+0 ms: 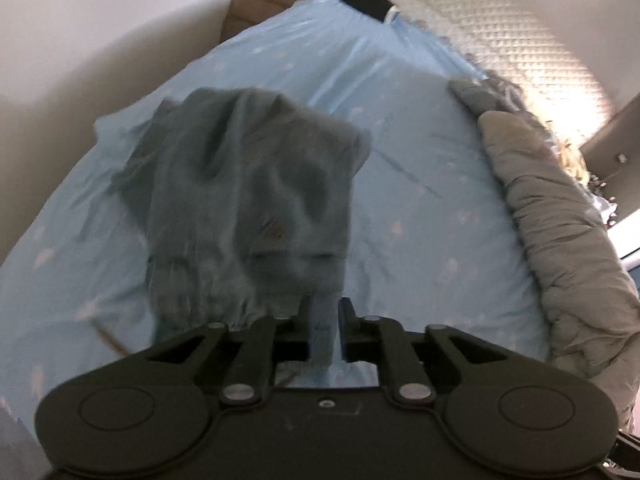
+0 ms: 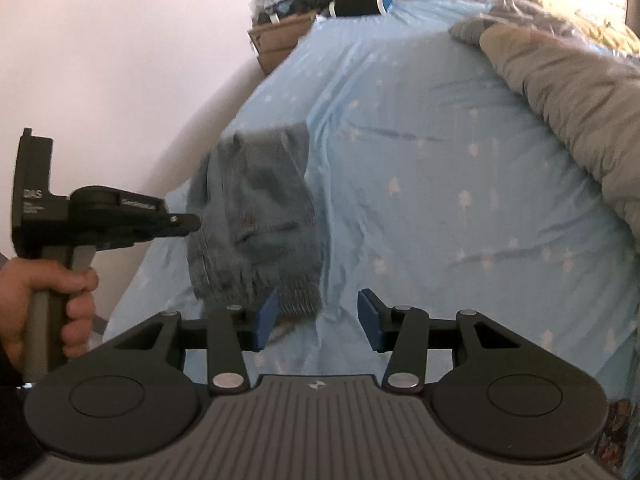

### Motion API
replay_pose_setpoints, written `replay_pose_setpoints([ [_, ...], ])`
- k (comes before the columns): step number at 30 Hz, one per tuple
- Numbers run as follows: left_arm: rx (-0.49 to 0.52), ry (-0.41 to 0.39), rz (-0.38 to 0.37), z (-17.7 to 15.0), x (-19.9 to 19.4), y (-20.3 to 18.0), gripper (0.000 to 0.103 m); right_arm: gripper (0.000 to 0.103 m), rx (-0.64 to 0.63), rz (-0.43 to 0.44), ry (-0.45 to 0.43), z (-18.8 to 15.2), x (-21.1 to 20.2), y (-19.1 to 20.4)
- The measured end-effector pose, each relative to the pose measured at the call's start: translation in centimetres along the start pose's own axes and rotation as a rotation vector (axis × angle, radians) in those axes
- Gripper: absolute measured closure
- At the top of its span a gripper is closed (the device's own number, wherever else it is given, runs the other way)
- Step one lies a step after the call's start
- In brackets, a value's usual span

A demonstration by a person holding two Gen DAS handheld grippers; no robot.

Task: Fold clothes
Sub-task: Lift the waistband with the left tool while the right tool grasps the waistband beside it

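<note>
A blue-grey denim garment [image 1: 248,200] with an elastic waistband hangs over the light blue bed sheet [image 1: 420,200]. My left gripper [image 1: 324,312] is shut on its waistband edge and holds it up. In the right wrist view the same garment [image 2: 260,220] hangs bunched from the left gripper [image 2: 192,224], held by a hand at the left. My right gripper [image 2: 318,312] is open and empty, its blue pads [image 2: 266,320] just below and right of the garment's lower hem.
A rolled grey duvet [image 2: 568,92] lies along the right side of the bed. A black bundle [image 2: 356,6] and a cardboard box [image 2: 280,40] sit at the far end. A white wall runs along the left.
</note>
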State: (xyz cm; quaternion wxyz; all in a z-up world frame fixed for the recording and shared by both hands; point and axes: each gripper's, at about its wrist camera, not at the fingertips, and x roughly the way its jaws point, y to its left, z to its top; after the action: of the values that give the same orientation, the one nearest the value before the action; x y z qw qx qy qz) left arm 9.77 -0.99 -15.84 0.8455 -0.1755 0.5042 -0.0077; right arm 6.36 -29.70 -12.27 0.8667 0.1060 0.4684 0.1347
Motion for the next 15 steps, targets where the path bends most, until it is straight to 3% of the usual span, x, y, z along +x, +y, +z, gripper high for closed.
replay_pose_setpoints([
  [2, -0.005, 0.025, 0.033, -0.7, -0.3, 0.8, 0.063, 0.054, 0.001, 0.008, 0.017, -0.6, 0.5, -0.2],
  [7, 0.031, 0.062, 0.105, -1.0, -0.4, 1.7, 0.047, 0.054, -0.042, 0.008, 0.060, -1.5, 2.9, 0.1],
  [11, 0.072, 0.112, 0.189, -1.5, 0.6, 3.7, 0.044, 0.051, -0.115, 0.002, 0.106, -2.0, 5.8, 0.7],
  [15, 0.191, 0.160, 0.234, -2.4, 3.2, 5.2, 0.043, 0.046, -0.200, -0.021, 0.145, -2.2, 9.2, 1.7],
])
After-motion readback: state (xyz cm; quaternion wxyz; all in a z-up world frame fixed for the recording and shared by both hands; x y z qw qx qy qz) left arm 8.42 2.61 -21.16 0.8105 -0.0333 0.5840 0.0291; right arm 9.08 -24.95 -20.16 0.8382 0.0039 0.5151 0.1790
